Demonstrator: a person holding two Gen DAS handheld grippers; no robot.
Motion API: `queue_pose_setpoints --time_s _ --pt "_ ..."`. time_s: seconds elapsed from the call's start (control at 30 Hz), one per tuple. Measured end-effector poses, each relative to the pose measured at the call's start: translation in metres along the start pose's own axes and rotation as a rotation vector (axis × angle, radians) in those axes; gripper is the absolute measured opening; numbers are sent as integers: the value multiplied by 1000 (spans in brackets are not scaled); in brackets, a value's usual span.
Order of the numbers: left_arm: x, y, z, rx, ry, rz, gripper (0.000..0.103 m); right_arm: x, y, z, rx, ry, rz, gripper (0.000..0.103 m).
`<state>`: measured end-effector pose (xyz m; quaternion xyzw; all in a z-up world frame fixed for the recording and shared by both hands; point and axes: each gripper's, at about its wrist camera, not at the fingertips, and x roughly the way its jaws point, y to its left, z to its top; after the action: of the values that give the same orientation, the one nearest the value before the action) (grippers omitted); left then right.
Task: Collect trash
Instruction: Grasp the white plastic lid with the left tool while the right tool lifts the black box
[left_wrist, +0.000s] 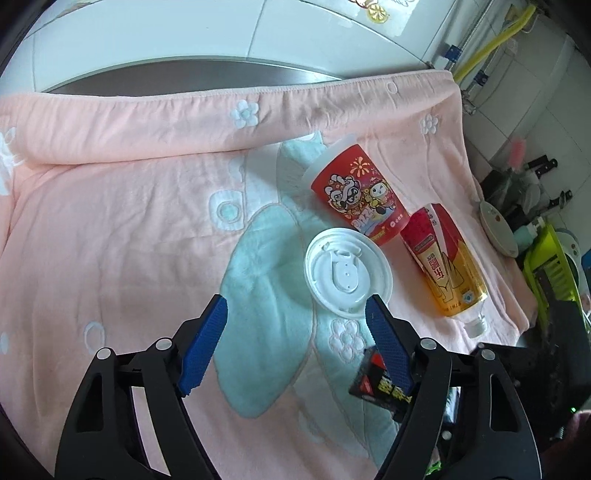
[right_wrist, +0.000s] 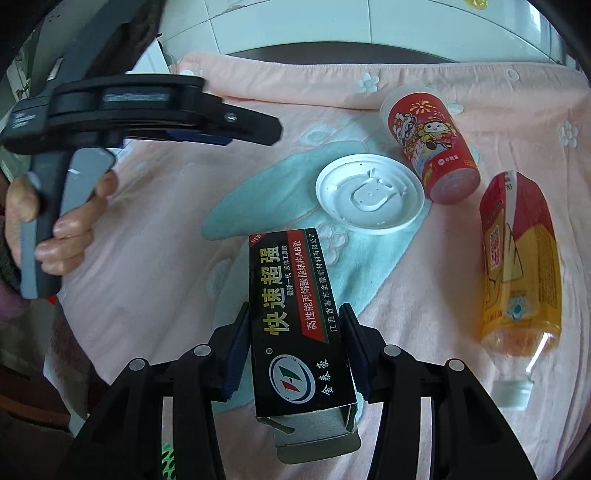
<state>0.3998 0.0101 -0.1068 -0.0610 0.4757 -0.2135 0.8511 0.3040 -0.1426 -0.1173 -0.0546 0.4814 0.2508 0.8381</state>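
A white plastic lid (left_wrist: 348, 271) lies on the pink blanket (left_wrist: 129, 229). A red cartoon cup (left_wrist: 356, 195) lies on its side behind it, and a yellow drink bottle (left_wrist: 445, 266) lies to the right. My left gripper (left_wrist: 295, 328) is open and empty, just short of the lid. My right gripper (right_wrist: 293, 343) is shut on a black glue box (right_wrist: 295, 317) and holds it above the blanket. The lid (right_wrist: 369, 192), cup (right_wrist: 432, 144) and bottle (right_wrist: 521, 273) also show in the right wrist view, with the left gripper (right_wrist: 255, 129) at upper left. The box corner (left_wrist: 373, 384) shows in the left wrist view.
The blanket covers a white appliance (left_wrist: 221, 40) with a grey rim. At the far right stand a dish (left_wrist: 496, 229), a green rack (left_wrist: 550, 273) and knives (left_wrist: 543, 166). The blanket's right edge drops off near the bottle.
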Motion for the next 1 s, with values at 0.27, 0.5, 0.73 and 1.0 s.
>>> queue_pose_setpoints --time_s 0.27,0.5,0.73,1.0 --pt "56 -14 14 67 73 -14 54 -40 3 -34 55 -43 -17 46" --pt "82 -14 19 60 101 -37 35 -65 11 -55 93 -68 -35 46" --pt "89 -14 20 43 92 -24 19 -82 15 -79 133 -78 -51 46" --pt "75 -16 4 26 66 24 6 -97 18 -104 172 -86 -52 46"
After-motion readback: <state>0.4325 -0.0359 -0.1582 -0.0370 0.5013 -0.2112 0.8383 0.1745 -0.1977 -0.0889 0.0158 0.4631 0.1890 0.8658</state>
